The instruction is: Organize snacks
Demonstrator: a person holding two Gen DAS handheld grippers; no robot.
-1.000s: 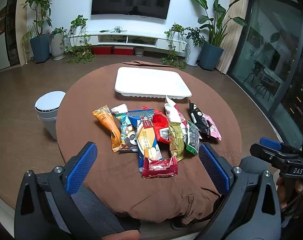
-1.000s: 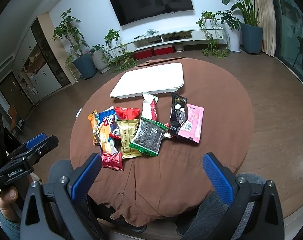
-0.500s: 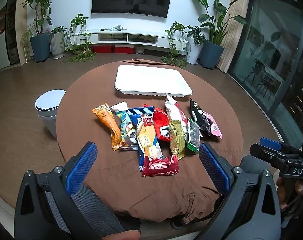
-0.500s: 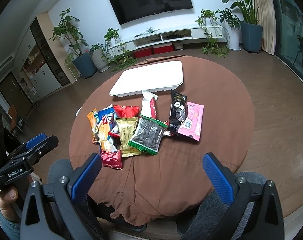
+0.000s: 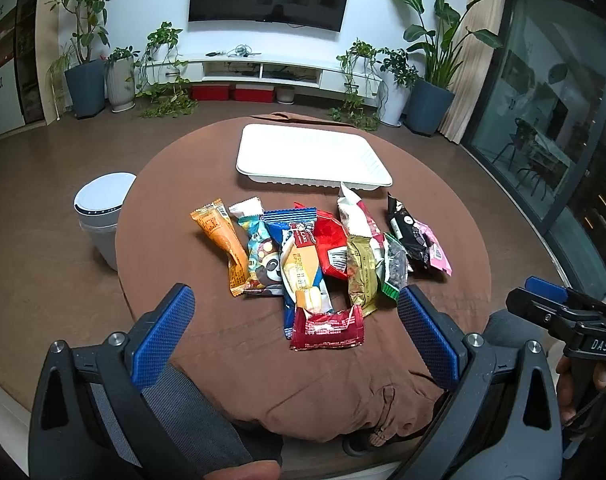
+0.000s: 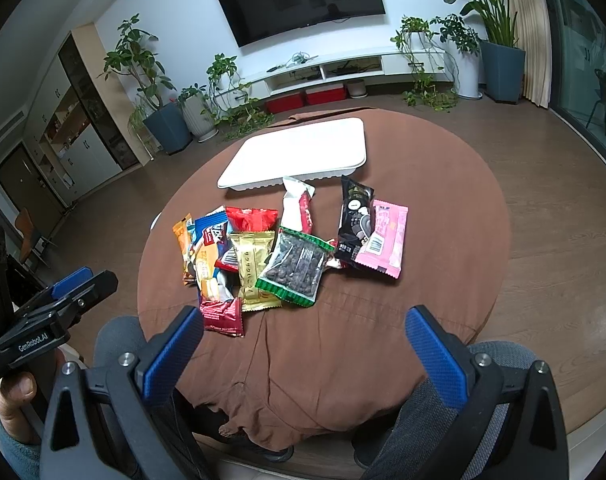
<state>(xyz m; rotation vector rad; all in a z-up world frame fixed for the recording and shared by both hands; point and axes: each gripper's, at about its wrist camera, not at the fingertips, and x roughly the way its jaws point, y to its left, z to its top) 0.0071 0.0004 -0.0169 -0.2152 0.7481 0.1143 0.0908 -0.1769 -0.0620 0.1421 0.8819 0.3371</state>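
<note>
Blue pads on the left gripper (image 5: pixel 295 334) stand wide apart, nothing between them, hovering over the near table edge; right gripper (image 6: pixel 303 354) same, wide and empty. Little has changed over the last second: both views have only crept slightly closer to the pile, jaws unchanged, no pack touched, so the task looks unstarted, still in approach. Snack pile (image 5: pixel 319 256) sits mid-table on the brown cloth (image 5: pixel 263 360), overlapping packs; dark red pack (image 5: pixel 327 328) nearest, just beyond the left pads. White tray (image 5: pixel 315 156) lies far side, bare, almost touching the pile's far edge; likely the target. Left view shows the orange pack (image 5: pixel 219 240) fully at the pile's left, plus a white bin (image 5: pixel 101 208) on the floor left of the table; the right view barely shows either. Right view shows the green-edged clear pack (image 6: pixel 295 272) and pink pack (image 6: pixel 383 240) face-on, which the left view shows edge-on and crowded. Each view catches the other gripper off to its side.
</note>
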